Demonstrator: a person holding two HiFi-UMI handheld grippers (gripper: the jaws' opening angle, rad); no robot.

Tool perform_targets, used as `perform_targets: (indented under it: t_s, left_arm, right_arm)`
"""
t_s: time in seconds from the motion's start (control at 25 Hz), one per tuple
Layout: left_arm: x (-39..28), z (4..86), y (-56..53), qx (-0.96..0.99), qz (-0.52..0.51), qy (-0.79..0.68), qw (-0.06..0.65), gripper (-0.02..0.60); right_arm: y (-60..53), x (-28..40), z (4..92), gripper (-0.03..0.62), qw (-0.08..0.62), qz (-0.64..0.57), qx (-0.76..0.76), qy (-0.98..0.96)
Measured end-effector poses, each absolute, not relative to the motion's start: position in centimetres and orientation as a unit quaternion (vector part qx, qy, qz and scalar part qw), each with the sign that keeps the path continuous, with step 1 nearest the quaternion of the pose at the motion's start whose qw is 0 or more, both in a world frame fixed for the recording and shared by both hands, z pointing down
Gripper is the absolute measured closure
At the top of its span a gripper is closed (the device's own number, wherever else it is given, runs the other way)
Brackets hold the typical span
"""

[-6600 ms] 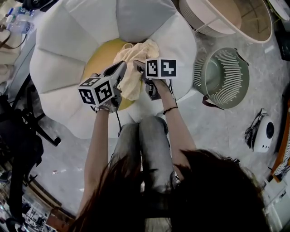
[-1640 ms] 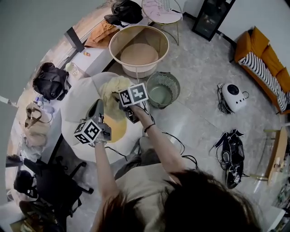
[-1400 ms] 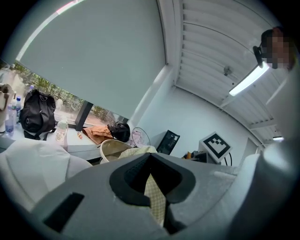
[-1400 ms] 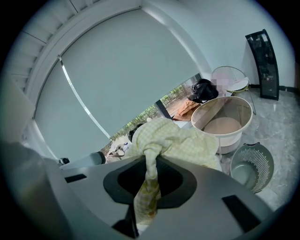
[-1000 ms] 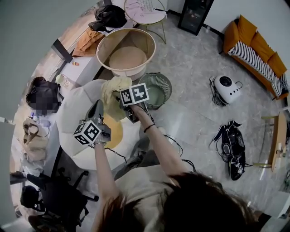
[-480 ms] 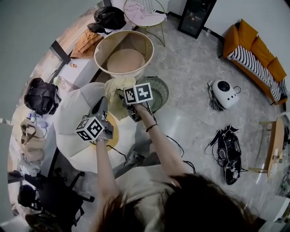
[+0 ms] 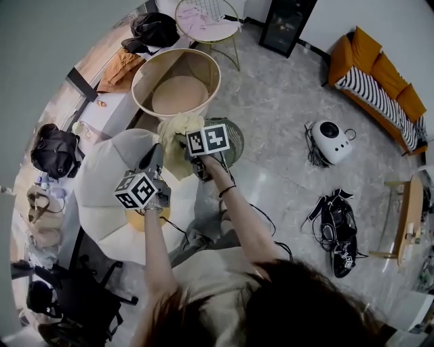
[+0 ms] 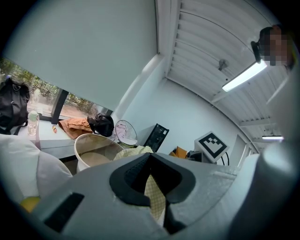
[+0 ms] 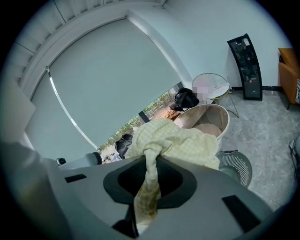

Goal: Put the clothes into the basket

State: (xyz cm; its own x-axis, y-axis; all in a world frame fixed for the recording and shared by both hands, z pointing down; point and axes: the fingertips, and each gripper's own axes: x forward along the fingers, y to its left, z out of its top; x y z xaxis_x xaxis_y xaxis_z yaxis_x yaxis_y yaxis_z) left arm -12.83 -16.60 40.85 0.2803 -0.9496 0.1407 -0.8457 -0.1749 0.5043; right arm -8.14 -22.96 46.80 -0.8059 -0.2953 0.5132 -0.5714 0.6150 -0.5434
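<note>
A pale yellow checked cloth (image 7: 173, 137) hangs in the air between both grippers, above the edge of the white cushioned pouffe (image 7: 102, 183). My left gripper (image 7: 154, 157) is shut on one strip of the cloth (image 8: 154, 199), which runs down between its jaws. My right gripper (image 7: 193, 162) is shut on another bunched strip (image 9: 146, 187), and the rest of the cloth (image 9: 180, 140) billows just beyond it. The green slatted basket (image 7: 237, 144) stands on the floor right behind the right gripper's marker cube, partly hidden by it. In the right gripper view the basket (image 9: 236, 167) lies below and to the right of the cloth.
A large beige round tub (image 7: 175, 81) stands beyond the green basket. Around it are a wire side table (image 7: 205, 17), a black bag (image 7: 56, 149) on a ledge, a white round appliance (image 7: 329, 139), black shoes (image 7: 339, 227) and an orange sofa (image 7: 376, 74).
Both grippers have carried the cloth to the right, off the middle of the pouffe toward the green basket. Both grips on the cloth are unchanged.
</note>
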Motion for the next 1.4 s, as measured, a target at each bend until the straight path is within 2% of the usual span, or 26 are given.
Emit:
perform_targets:
  t_s: [1.4]
  left_arm:
    - [0.1, 42.0, -29.1, 0.782, -0.091, -0.557, 0.264, 0.571]
  right_arm:
    - [-34.7, 5.0, 48.9, 0.540, 0.198, 0.372, 0.273, -0.865]
